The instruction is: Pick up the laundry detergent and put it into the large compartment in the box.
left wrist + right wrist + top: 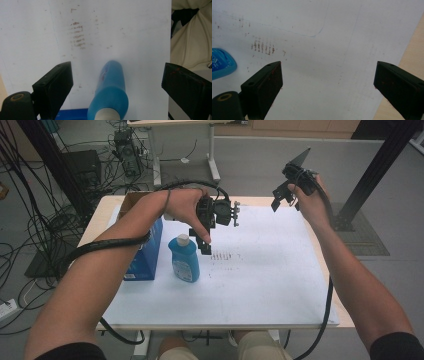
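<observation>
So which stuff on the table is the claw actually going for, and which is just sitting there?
In the job:
- blue bottle, standing between the open left claw jaws
- left claw

Just lying about:
- blue box beside the bottle
- white sheet
- right claw, open, held up away

Each hand-held gripper (205, 245) is black, trailing thick black cable; sleeves black, trousers beige.

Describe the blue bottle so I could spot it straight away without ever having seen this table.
Look at the white sheet covering the table, then at its left side, where a blue box sits. Just right of that box lies the blue bottle, with the open left gripper right beside its cap. It is rounded, lighter blue plastic with a pale cap, while the box is square and darker.
</observation>
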### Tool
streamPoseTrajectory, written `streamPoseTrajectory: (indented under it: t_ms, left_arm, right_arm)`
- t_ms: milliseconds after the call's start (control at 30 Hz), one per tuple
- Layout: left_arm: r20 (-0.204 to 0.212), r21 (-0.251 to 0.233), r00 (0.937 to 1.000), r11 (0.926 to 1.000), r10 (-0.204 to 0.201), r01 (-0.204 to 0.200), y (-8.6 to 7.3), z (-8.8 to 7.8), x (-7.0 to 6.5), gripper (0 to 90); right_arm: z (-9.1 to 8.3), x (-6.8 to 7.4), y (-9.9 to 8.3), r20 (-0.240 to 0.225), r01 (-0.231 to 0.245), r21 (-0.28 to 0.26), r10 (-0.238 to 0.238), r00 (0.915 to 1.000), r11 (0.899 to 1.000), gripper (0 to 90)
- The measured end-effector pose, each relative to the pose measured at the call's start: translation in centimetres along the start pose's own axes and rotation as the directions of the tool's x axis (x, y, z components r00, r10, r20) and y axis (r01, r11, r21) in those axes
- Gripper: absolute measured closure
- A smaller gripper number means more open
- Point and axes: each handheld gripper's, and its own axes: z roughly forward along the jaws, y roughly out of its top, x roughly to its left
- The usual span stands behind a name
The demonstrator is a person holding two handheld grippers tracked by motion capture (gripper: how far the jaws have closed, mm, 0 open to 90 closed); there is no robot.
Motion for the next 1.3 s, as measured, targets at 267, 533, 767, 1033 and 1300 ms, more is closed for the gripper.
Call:
streamPoseTrajectory:
  t_ms: [267,533,767,1033,1300]
  left_arm:
    - [0.0,0.004,1.0,1.0,0.0,0.0,0.0,0.0,0.1,10.6]
    - [0.002,0.004,1.0,1.0,-0.004,0.004,-0.3,-0.1,0.0,10.6]
    - [0.01,0.001,0.9999,1.0,-0.008,0.008,-0.9,0.0,0.1,10.6]
    - [0.008,0.006,0.9999,0.9999,-0.011,0.011,-1.4,-0.1,0.1,10.4]
    - [0.001,0.007,0.9997,0.9997,-0.025,0.025,-2.3,-0.3,0.0,9.9]
  right_arm:
    - [0.1,0.0,0.1,0.0,-0.003,0.002,0.003,1.0,1.0,8.6]
    - [0.2,0.3,0.3,0.005,0.002,0.007,-0.002,1.0,1.0,8.6]
    - [0.2,0.4,0.2,0.012,-0.001,0.009,0.001,0.9999,1.0,8.6]
    - [0.3,0.6,0.3,0.019,-0.005,0.013,0.005,0.9998,1.0,8.6]
    - [0.4,0.9,0.3,0.029,-0.006,0.018,0.005,0.9996,1.0,8.6]
